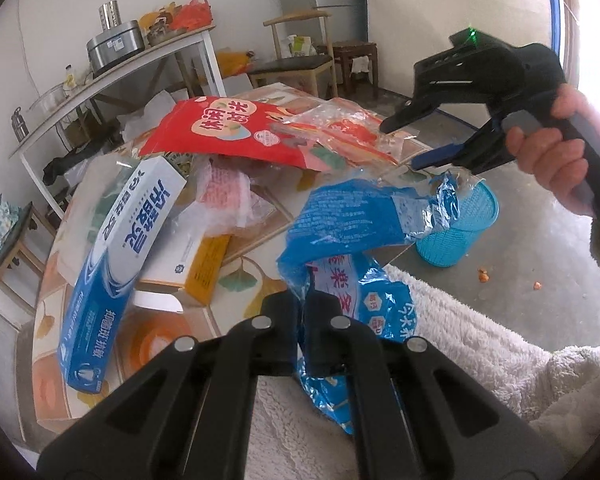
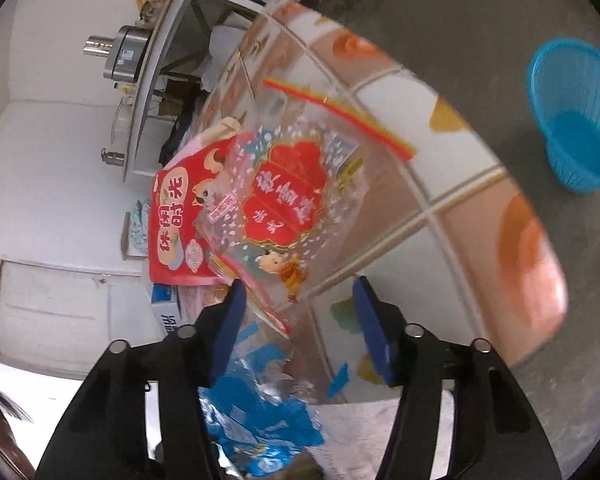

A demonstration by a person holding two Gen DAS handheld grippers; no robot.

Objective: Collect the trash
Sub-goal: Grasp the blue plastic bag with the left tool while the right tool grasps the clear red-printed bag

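Clear crinkly plastic bag with a red printed label point(image 2: 288, 196) lies straight ahead of your right gripper point(image 2: 300, 320), its near corner between the half-open jaws, ungripped. Your left gripper point(image 1: 302, 312) is clenched on the torn blue foil wrapper point(image 1: 348, 220), so the right is nearer

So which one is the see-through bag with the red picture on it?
Find the patterned table with the pile of wrappers. At its far side lies a solid red snack pouch, and the clear bag rests partly on top of it, just ahead of the right gripper. Unlike its neighbours you can see through it, and it has a red-and-yellow zip strip along its edge.
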